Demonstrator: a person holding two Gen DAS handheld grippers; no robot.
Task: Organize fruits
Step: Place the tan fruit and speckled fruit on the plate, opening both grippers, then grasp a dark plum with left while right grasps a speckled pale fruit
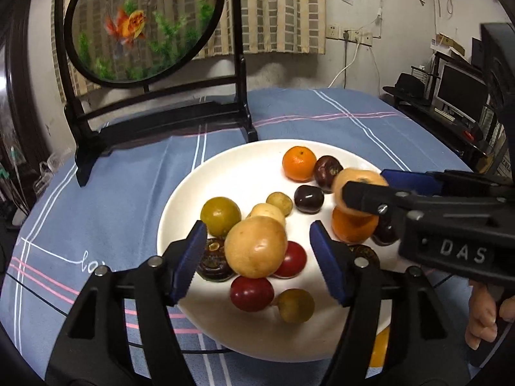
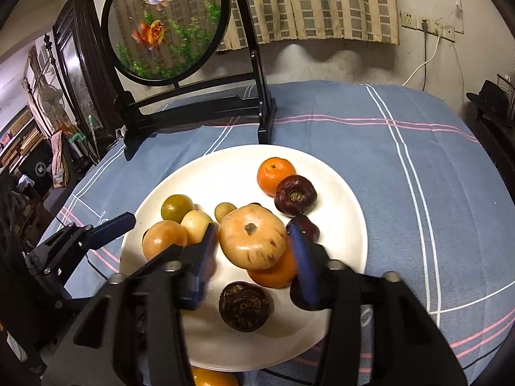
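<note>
A white plate [image 1: 193, 193] sits on a tabletop covered by a blue plaid cloth [image 1: 322, 119], just in front of a black-framed round goldfish screen [image 1: 141, 25]. The fruits lie loose on the plate, and most are round with no clear long axis. In the left wrist view the left gripper [image 1: 259, 257] stands over the near side of the plate with its blue pads apart; a large tan fruit [image 1: 256, 247] sits between them, and neither pad visibly presses on it, so the gripper is released. The right gripper [image 2: 254, 251] straddles a flattened tan fruit [image 2: 254, 241], whose stem scar faces up towards the camera; its blurred pads lie just beside the fruit's sides and seem not to clamp it. That fruit rests on top of an orange one [image 2: 276, 273]. Countable across the plate: two clear tangerines, one at the far rim [image 2: 275, 175]; two red fruits [image 1: 252, 292] near the left gripper; several dark purple fruits [image 2: 295, 195], two with stem ends turned up; and a few small yellow-green ones [image 1: 220, 214]. Another orange fruit [image 2: 212, 378] lies on the cloth just off the plate's near edge. A hand [image 1: 482, 318] holds the right gripper's handle.
</note>
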